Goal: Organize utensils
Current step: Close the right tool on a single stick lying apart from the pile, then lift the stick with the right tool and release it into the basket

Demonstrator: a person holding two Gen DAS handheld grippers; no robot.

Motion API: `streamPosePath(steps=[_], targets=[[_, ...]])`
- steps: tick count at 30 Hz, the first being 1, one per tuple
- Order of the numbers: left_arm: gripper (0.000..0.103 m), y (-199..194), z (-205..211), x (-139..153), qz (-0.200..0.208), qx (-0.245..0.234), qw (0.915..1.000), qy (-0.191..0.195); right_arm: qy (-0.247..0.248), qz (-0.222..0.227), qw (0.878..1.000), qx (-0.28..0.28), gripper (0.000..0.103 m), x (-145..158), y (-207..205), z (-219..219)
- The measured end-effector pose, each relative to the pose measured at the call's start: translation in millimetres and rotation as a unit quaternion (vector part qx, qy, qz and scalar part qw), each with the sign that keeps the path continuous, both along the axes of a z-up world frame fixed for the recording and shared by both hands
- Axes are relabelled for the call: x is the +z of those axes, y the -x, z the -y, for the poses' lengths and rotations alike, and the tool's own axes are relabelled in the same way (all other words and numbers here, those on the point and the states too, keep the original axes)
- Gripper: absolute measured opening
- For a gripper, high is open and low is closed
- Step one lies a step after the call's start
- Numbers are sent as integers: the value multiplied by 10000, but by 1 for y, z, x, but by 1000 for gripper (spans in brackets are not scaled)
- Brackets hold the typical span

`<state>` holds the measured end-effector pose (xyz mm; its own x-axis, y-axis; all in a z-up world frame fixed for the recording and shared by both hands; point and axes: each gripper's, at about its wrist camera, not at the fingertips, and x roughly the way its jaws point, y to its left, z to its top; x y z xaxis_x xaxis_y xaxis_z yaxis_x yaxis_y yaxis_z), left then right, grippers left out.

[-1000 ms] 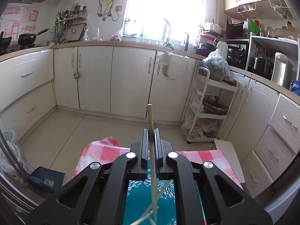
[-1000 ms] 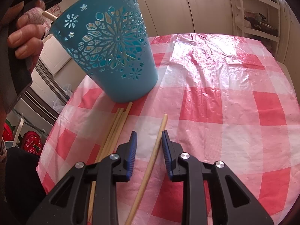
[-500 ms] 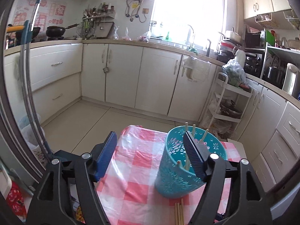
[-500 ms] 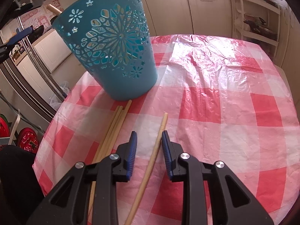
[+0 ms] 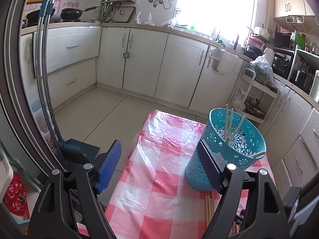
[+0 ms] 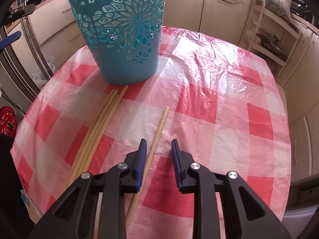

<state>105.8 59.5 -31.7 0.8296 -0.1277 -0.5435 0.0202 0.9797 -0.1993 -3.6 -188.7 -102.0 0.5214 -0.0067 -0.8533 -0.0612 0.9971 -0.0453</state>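
Four chopsticks [image 5: 232,123] stand in the teal basket [image 5: 229,159]. Five more lie on the bench [image 6: 229,99]. The left gripper [image 5: 159,165] gapes empty; the right gripper [image 6: 158,151] straddles a single chopstick [image 6: 157,133], fingers narrow, not pinching.

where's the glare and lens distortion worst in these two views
Left wrist view: the window is blown out white, and the metal pole bows with fisheye curvature. Right wrist view: sheen on the plastic tablecloth washes out its checks; the blue basket bulges, though the single chopstick stays sharp.
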Motion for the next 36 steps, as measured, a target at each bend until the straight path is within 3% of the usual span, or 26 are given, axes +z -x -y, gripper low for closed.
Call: streamPosePath(steps=[4,8,18,26,36], targets=[[75,2,10,1,-11,-75,9998,-171,-75,134,9999,-79,24,-1,4,2],[77,3,18,-1,-27,-119,9993,-344,-274,190,9993,-184,7,-1,9,9],[81,3,30,-5,-62,-192,9980,-604,-1155,403,9913,-483,6,13,13,32],[83,0,31,-9,-160,-218,9979,-581,-1934,1113,9741,-358,6,64,18,32],[83,-1,29,-12,-230,-186,9982,-521,-2323,2105,9496,-62,6,151,6,28]])
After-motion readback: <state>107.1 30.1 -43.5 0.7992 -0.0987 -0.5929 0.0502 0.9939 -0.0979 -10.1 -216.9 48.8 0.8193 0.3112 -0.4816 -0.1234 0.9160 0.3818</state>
